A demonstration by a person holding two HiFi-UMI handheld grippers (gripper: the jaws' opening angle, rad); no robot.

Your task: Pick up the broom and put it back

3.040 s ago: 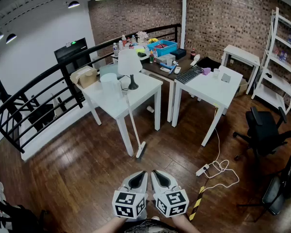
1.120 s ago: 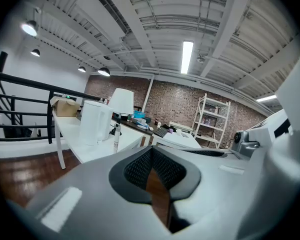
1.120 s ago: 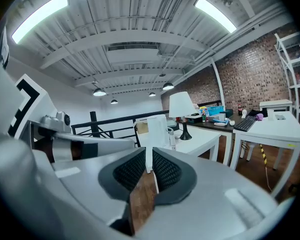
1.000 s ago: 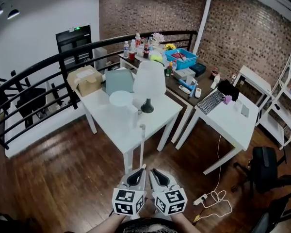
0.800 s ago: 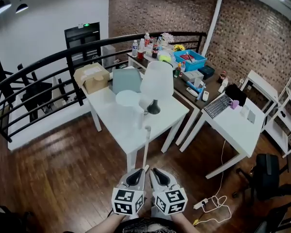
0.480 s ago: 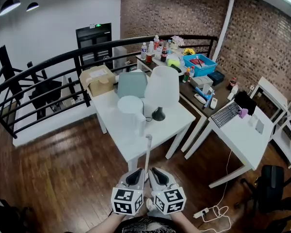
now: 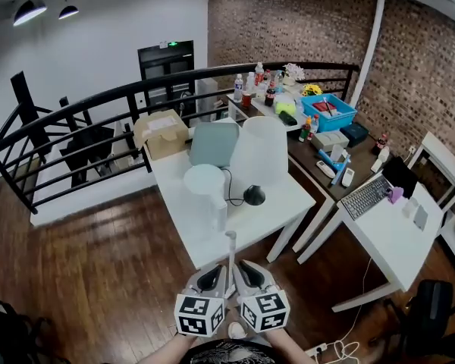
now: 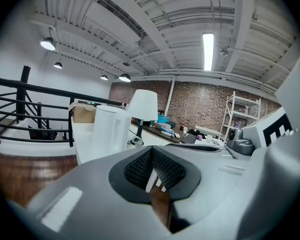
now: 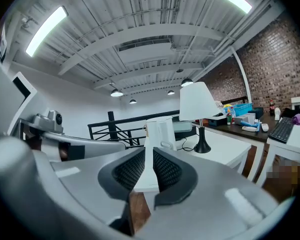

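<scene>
white surface with lamp sits ahead of you. broom stands upright at its near edge, white handle clamped in your right tongs. left tongs closed, pads together, just beside the right.

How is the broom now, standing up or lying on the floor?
Standing up: in the head view the broom's white handle rises near-vertical at the white table's near edge.
</scene>
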